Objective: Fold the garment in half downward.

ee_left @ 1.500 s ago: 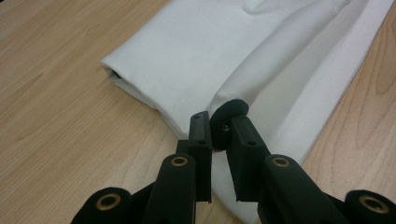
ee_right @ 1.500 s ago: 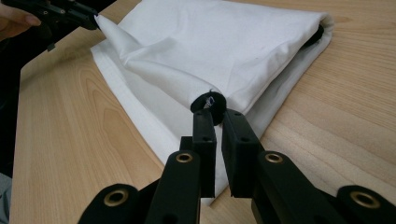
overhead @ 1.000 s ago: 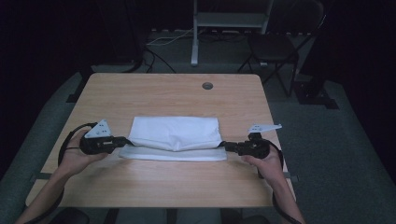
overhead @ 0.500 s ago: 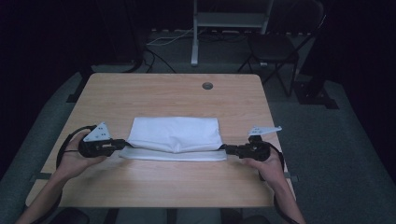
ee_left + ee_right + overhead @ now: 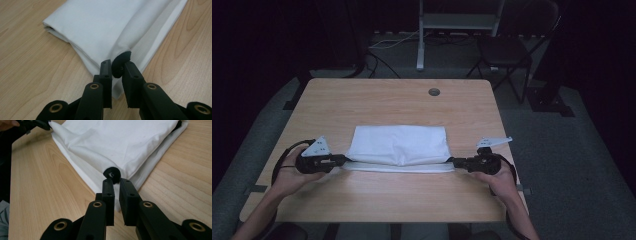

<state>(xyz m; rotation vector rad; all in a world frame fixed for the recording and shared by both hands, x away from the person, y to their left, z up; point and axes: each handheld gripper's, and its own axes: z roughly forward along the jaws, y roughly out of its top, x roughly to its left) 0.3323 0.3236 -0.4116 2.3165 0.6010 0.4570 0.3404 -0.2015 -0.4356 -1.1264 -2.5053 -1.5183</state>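
Presently we list, from left to right: our left gripper [image 5: 339, 161], held low over the worktop [image 5: 377, 97] near its left edge, jaws closed narrow on the left near corner of the white cloth [image 5: 399, 145], a pinch of fabric drawn up between the pads in the left gripper view [image 5: 117, 66]. Next, the white cloth itself, folded into a wide band of several layers, lying flat across the middle of the worktop toward our side, with a thinner lower layer showing as a strip along its near edge. We judge it light, soft and limp, without stiffness of its own; it should sag and crease wherever unsupported, and thin layers may slip apart if only one is caught. Corners look the best holds, both taken together to keep the edge taut. Then our right gripper [image 5: 458, 162], level with the left at the cloth's right near corner, jaws likewise narrow and clamped on a small gather of fabric, seen in the right gripper view [image 5: 113, 180]. Beyond, a round grommet hole [image 5: 434, 92] in the worktop's far side.
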